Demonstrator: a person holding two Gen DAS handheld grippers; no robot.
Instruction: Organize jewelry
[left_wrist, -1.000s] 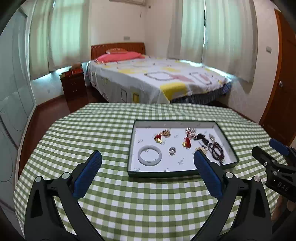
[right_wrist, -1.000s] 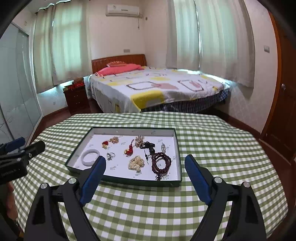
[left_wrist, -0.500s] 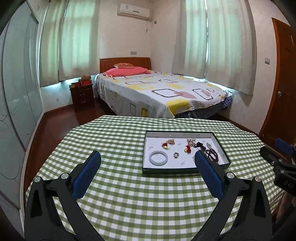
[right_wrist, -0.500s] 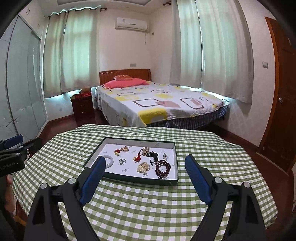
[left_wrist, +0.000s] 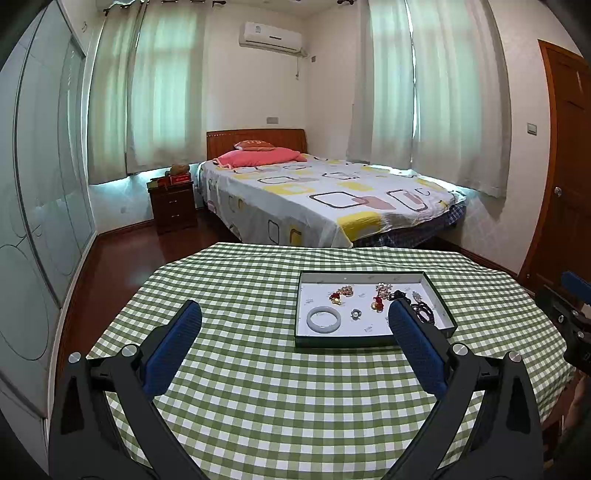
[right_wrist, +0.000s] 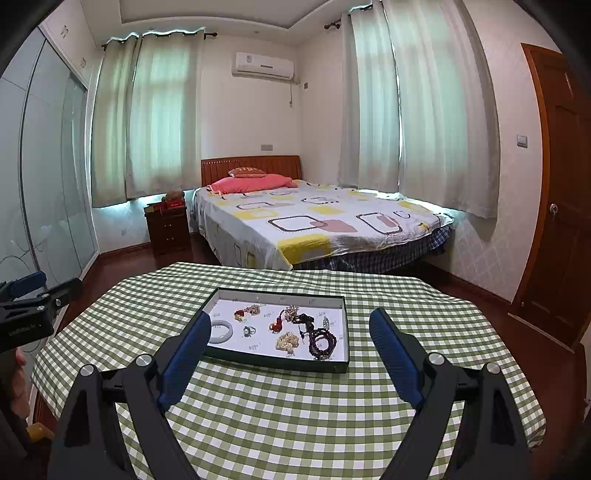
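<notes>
A dark green tray (left_wrist: 332, 341) with a white floor lies on the checked table and also shows in the right wrist view (right_wrist: 280, 361). In it lie a pale jade bangle (left_wrist: 324, 319), a small ring (left_wrist: 355, 314), red and gold charms (left_wrist: 336, 296), a pearl cluster (right_wrist: 287, 341) and a dark bead bracelet (right_wrist: 323, 341). My left gripper (left_wrist: 293, 314) is open and empty, well short of the tray. My right gripper (right_wrist: 291, 326) is open and empty, also back from the tray.
The table (left_wrist: 258, 387) wears a green-and-white checked cloth. Beyond it stand a bed (left_wrist: 325, 195), a dark nightstand (left_wrist: 173, 206), glass wardrobe doors (left_wrist: 37, 221) on the left and a wooden door (left_wrist: 569, 166) on the right.
Both grippers have pulled back and up from the table, so the tray looks smaller and farther. Both stay open and empty. The jewelry has not moved.
</notes>
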